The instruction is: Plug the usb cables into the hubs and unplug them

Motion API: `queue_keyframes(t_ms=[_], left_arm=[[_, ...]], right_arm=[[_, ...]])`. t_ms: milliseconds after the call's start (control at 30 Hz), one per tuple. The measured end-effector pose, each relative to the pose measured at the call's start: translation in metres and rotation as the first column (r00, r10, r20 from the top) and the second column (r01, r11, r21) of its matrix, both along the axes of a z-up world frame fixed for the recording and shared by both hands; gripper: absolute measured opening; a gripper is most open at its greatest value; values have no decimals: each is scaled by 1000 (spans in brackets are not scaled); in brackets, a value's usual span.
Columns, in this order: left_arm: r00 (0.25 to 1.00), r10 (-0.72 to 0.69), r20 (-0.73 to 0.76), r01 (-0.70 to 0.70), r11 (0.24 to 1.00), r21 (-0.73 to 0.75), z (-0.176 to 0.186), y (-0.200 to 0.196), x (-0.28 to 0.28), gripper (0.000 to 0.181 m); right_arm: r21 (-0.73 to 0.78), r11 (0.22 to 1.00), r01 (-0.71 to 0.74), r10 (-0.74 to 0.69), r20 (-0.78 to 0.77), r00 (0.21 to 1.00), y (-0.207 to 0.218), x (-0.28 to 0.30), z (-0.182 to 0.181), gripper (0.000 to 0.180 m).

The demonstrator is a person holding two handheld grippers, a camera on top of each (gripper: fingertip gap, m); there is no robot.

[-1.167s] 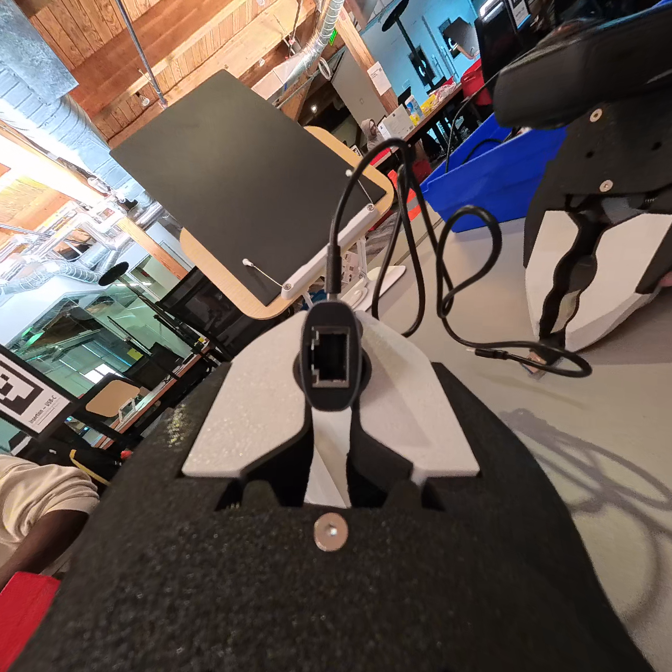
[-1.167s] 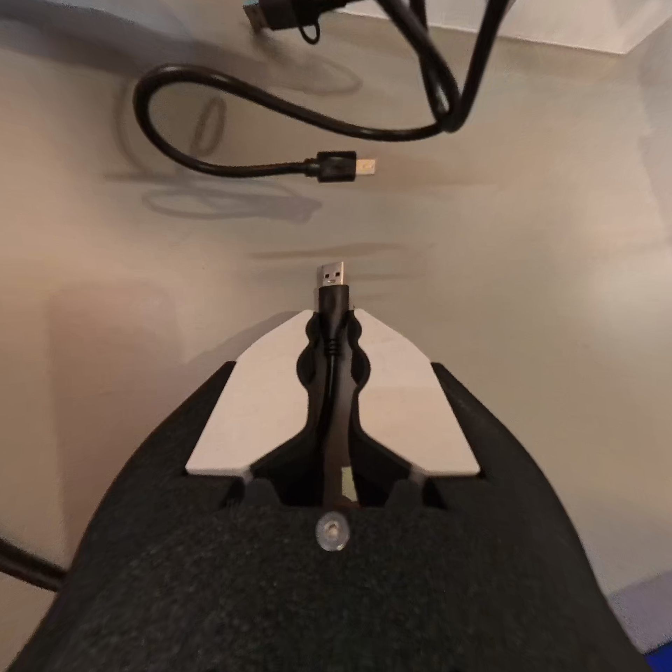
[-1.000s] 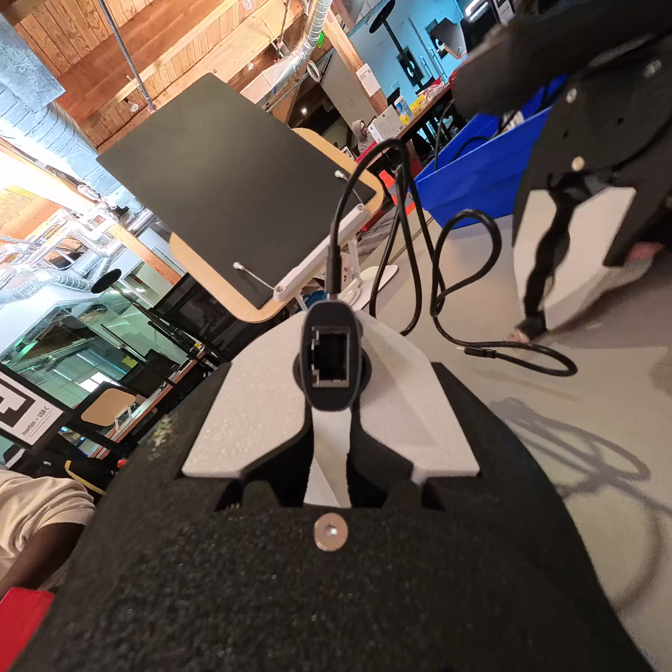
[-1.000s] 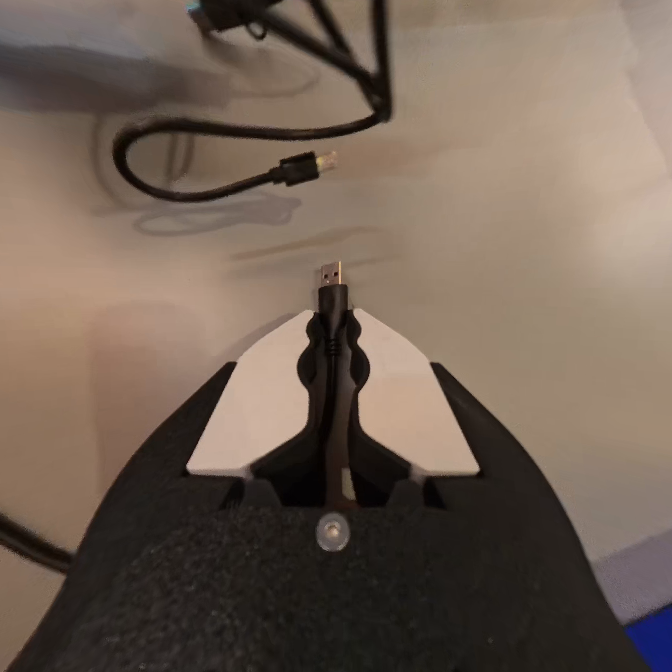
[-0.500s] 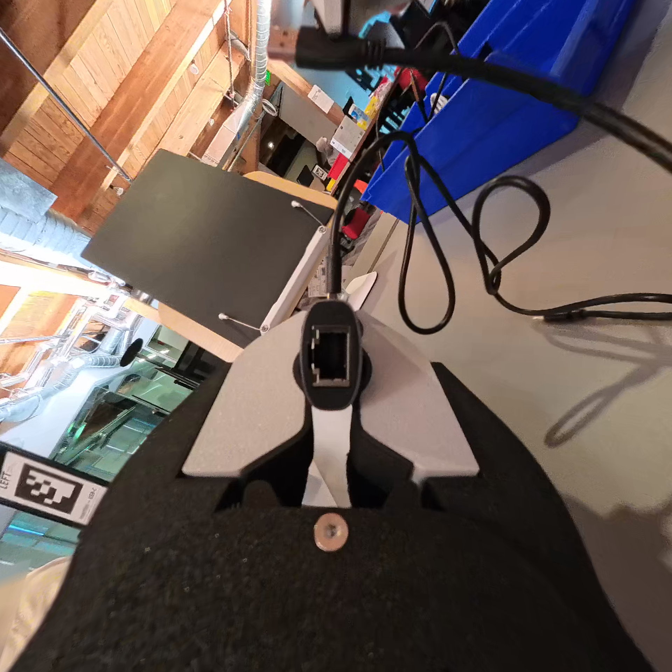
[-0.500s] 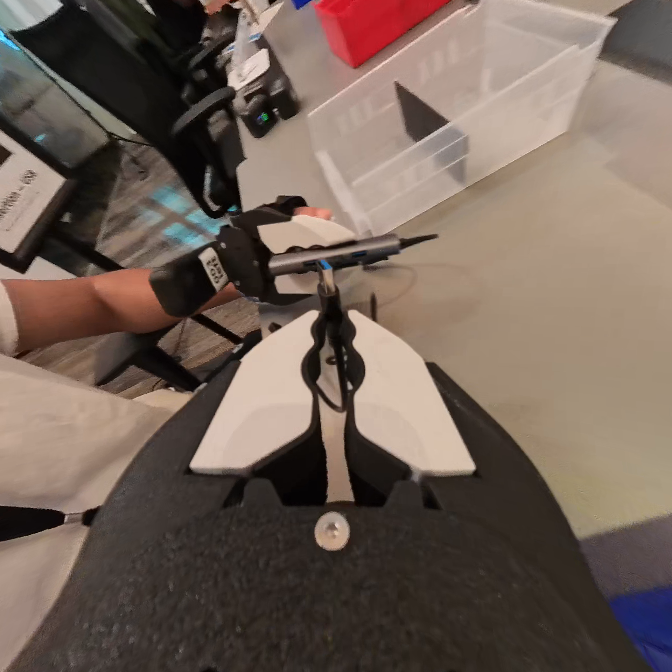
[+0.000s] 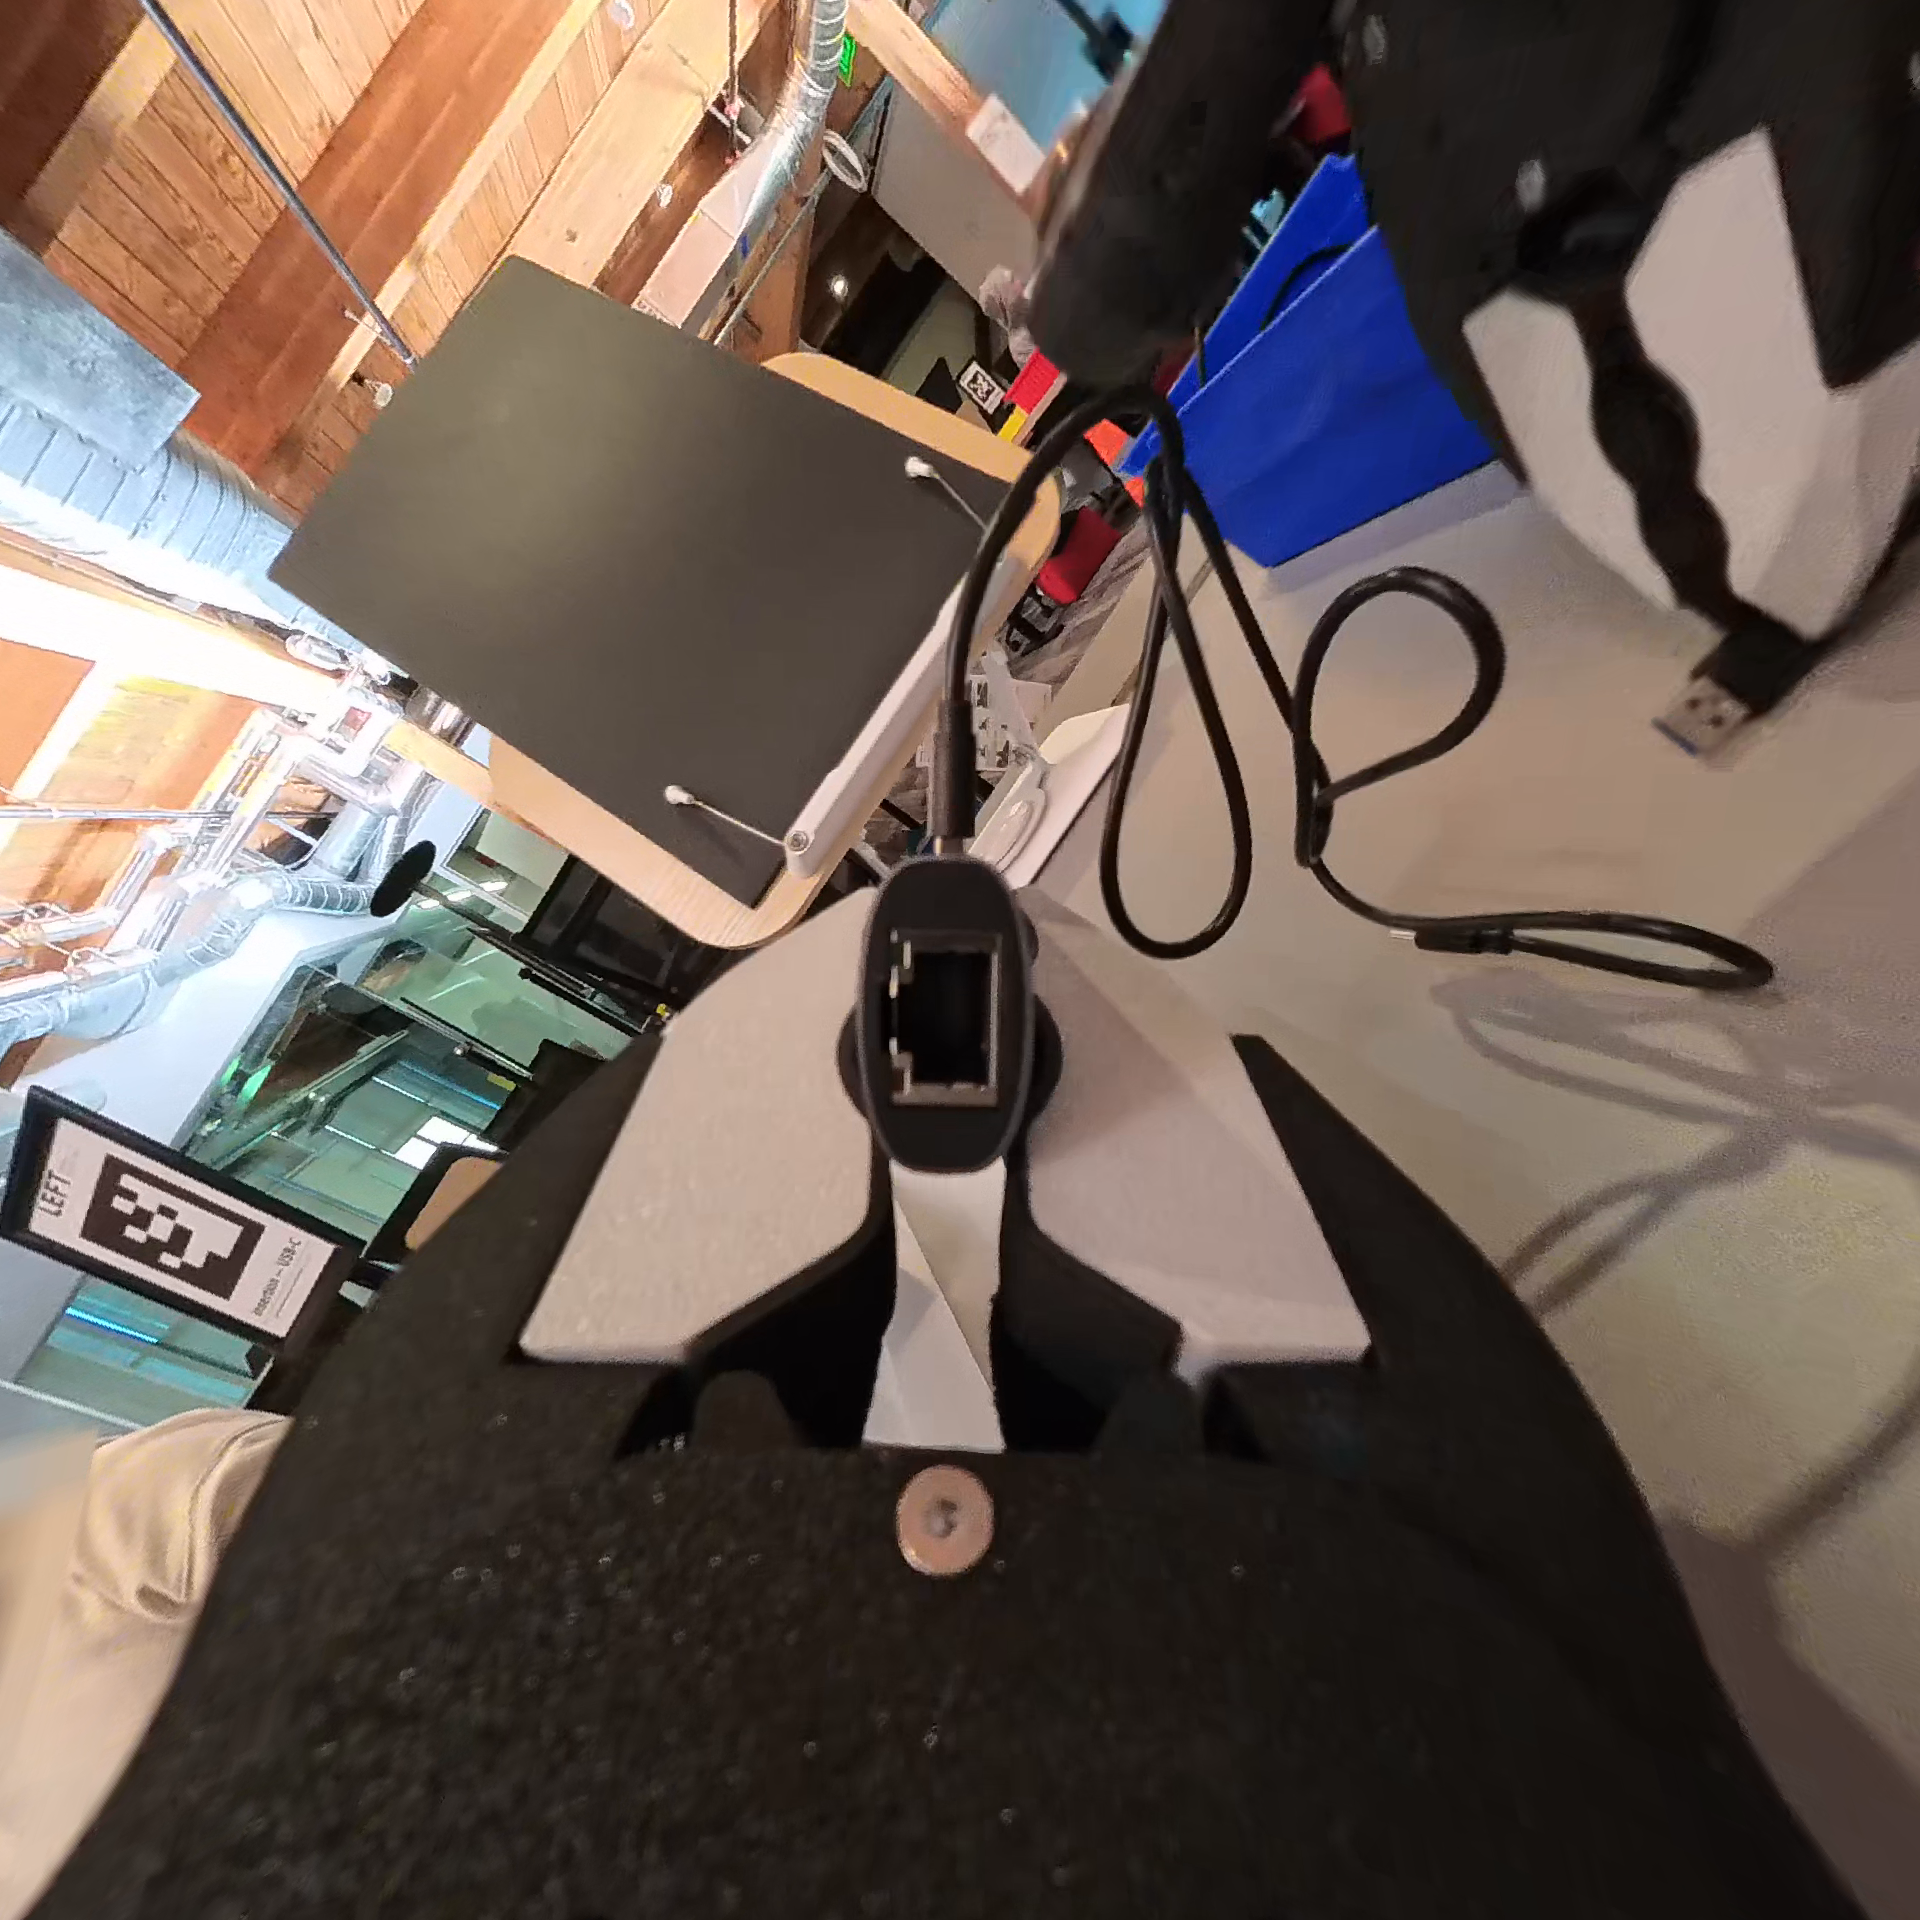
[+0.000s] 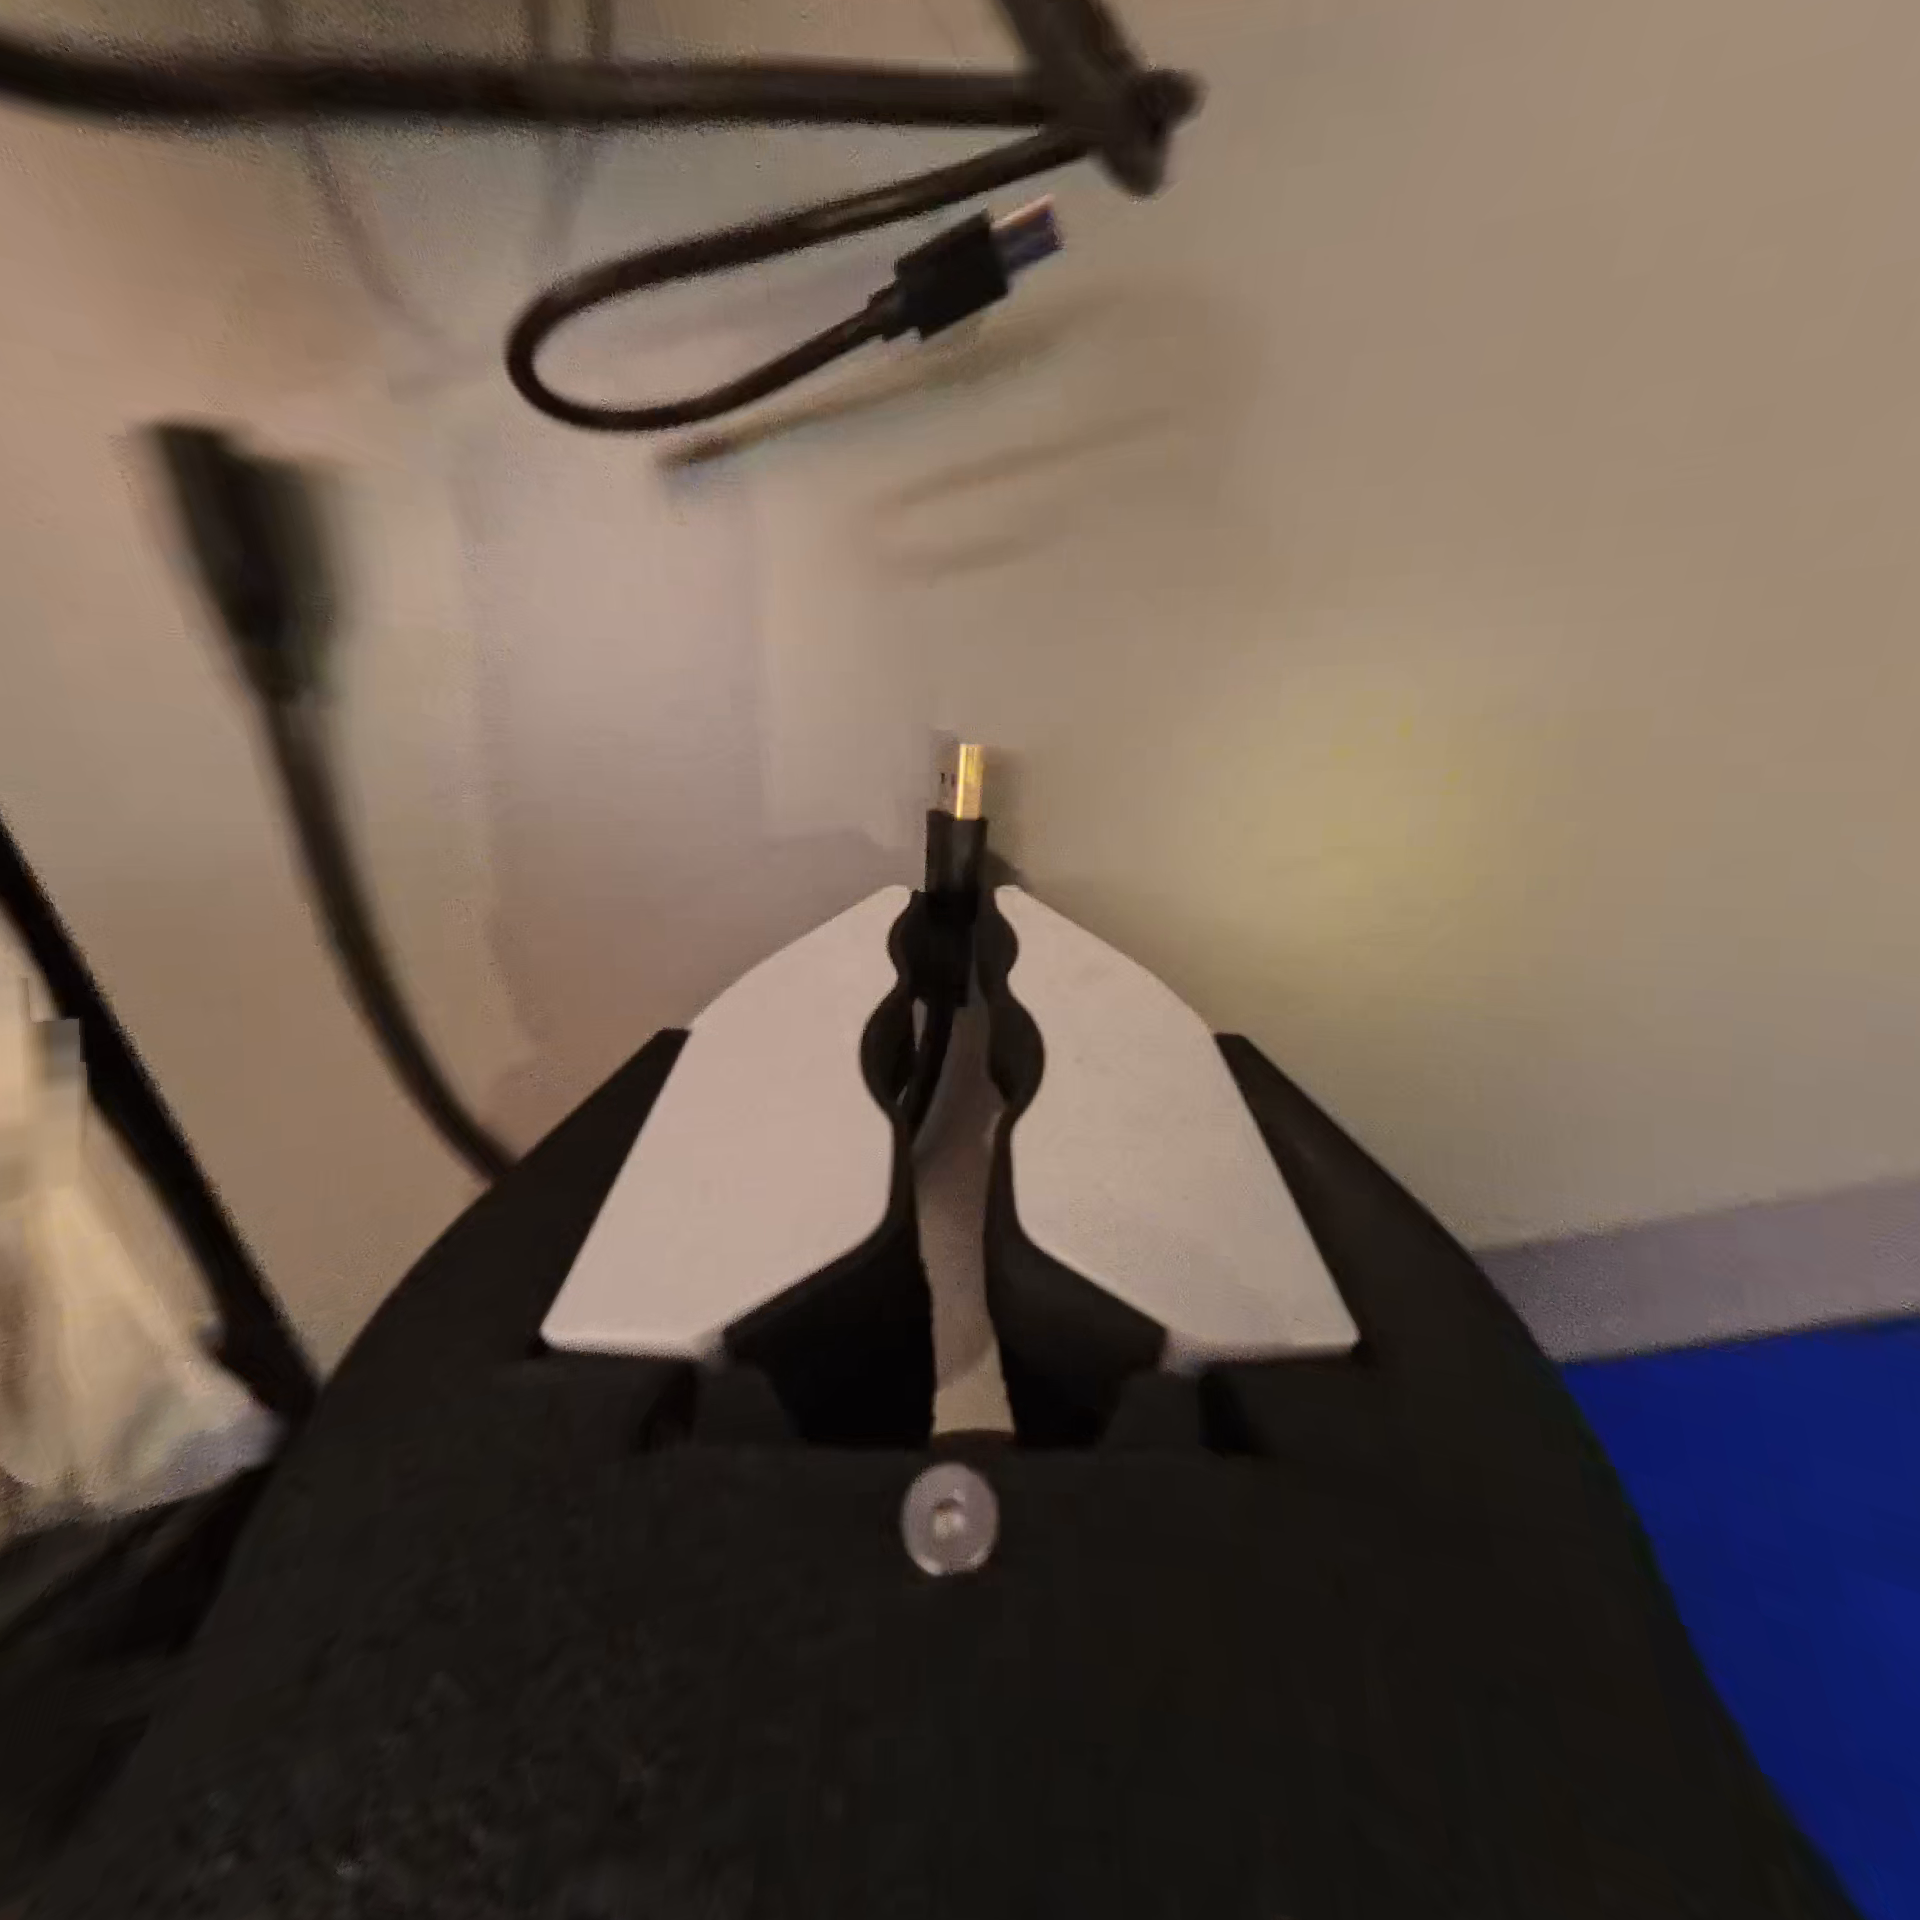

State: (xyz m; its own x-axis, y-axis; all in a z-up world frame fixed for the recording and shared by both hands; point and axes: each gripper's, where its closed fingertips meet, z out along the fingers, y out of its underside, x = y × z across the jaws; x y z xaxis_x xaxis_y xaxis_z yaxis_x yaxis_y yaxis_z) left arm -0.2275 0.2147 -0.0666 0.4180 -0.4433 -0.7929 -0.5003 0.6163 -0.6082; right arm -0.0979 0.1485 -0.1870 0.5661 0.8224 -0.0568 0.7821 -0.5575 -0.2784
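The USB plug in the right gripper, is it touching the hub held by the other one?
Apart. The left wrist view shows the USB plug off to the side of the hub, with bare table between them.

left tool (image 7: 948, 1023) clamped, right tool (image 8: 954, 894) pinched closed

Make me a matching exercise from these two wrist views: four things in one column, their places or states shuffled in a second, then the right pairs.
1. hub
2. USB plug
3. blue bin
4. loose cable end

A. lying free on the table
B. clamped in the right gripper
C. clamped in the left gripper
D. standing at the table's far side

Pairs: 1-C, 2-B, 3-D, 4-A
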Motion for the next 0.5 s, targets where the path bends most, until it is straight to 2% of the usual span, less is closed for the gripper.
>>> queue_keyframes(t_ms=[100, 133, 167, 300, 333, 400, 500], left_arm=[[1000, 2, 7, -2, 1000, -5, 1, 0, -2, 17], [1000, 2, 8, -2, 1000, -5, 1, -1, -3, 17], [1000, 3, 8, -3, 1000, -7, 1, -1, -4, 17], [1000, 7, 19, -7, 1000, -20, 0, 0, -9, 17], [1000, 8, 20, -8, 1000, -24, 0, 1, -10, 17], [1000, 11, 22, -10, 1000, -29, -1, 3, -11, 17], [999, 17, 30, -16, 999, -35, 0, 7, -14, 17]], right_arm=[[198, 978, -65, 69, -12, 998, 28, -17, 5, 10], [273, 959, -71, 81, -28, 996, 34, -22, 12, 18], [355, 933, -67, 88, -42, 995, 40, -24, 20, 33], [635, 772, -8, 96, -104, 990, 45, -20, 52, 31], [647, 762, 17, 109, -155, 982, 37, -24, 51, 30], [599, 801, 1, 176, -237, 955, 16, -38, 37, 30], [559, 825, -82, 238, -211, 948, 8, -45, 18, 33]])
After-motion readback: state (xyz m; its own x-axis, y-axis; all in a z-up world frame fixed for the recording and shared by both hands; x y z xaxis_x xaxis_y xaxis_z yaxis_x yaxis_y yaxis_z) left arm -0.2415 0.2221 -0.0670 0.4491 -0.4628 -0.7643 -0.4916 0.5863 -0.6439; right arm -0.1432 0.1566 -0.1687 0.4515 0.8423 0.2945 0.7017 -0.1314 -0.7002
